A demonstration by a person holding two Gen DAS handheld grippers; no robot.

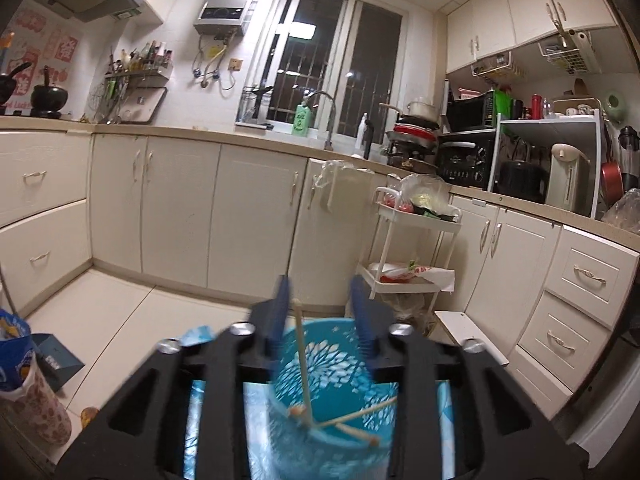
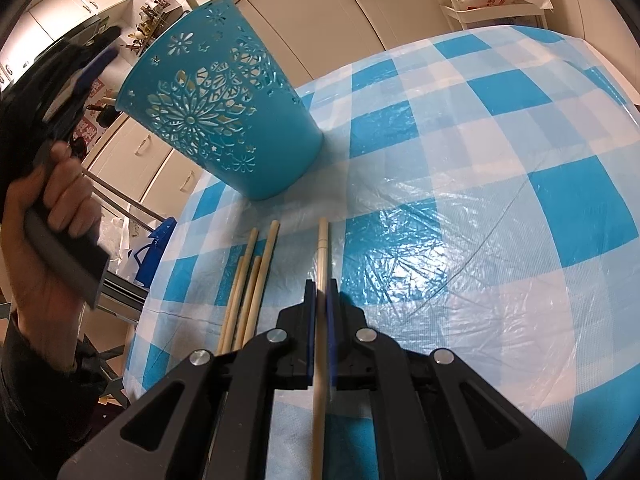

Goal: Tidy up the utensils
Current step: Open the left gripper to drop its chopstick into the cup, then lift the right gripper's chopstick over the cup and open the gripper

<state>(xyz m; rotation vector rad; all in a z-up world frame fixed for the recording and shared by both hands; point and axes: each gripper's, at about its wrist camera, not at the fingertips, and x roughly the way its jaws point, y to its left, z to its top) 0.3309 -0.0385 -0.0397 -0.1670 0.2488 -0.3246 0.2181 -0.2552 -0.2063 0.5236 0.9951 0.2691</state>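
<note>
A blue perforated bucket stands on the blue-and-white checked tablecloth. In the left wrist view the bucket sits right below my left gripper, which is open above its rim; several wooden chopsticks lie inside it. My right gripper is shut on one wooden chopstick held lengthwise between the pads, low over the cloth. Several more loose chopsticks lie on the cloth just left of it. The left gripper also shows at the far left, held by a hand.
Cream kitchen cabinets line the walls beyond the table. A white rolling cart with bags stands near the sink counter. A patterned cup and a blue snack bag stand at the left.
</note>
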